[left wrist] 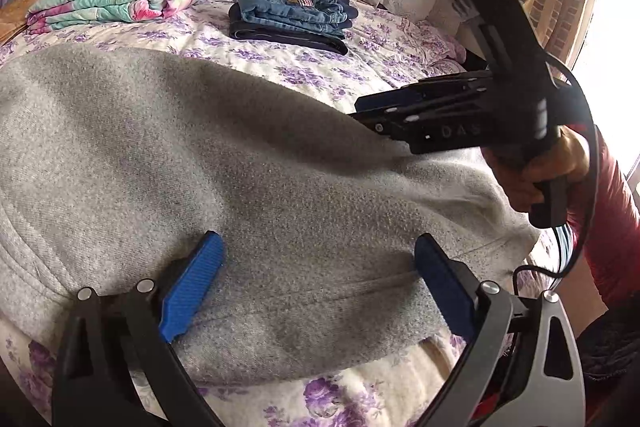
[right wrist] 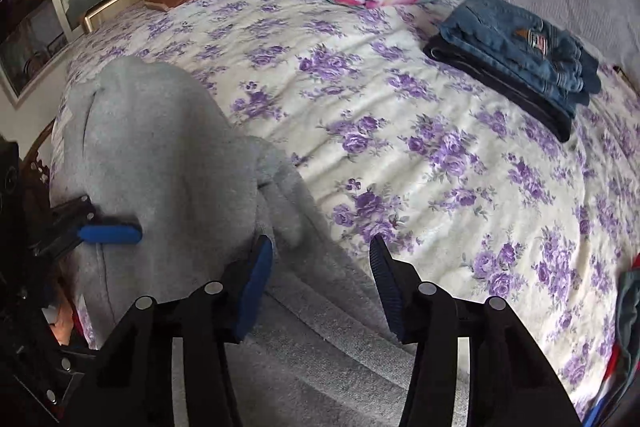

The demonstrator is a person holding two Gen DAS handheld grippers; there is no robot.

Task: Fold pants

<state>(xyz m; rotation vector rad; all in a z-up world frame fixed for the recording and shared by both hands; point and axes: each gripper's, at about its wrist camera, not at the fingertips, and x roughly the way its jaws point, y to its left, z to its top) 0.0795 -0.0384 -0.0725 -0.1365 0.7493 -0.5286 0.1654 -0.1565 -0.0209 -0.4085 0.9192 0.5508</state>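
Left wrist: grey pants (left wrist: 240,167) lie beneath spread claw (left wrist: 316,283).

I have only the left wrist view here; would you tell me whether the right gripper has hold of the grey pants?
Observer: No. The right gripper is open, with its fingers apart over the grey pants. The cloth lies beneath them and is not pinched.
Operator: Thank you. Is anything else lying at the near side of the bed?
Observer: Yes, another piece of cloth, red and dark, shows at the right edge of the right wrist view. I cannot tell what it is.
Operator: And how do the pants lie further along?
Observer: They are bunched into a hump towards the left end.
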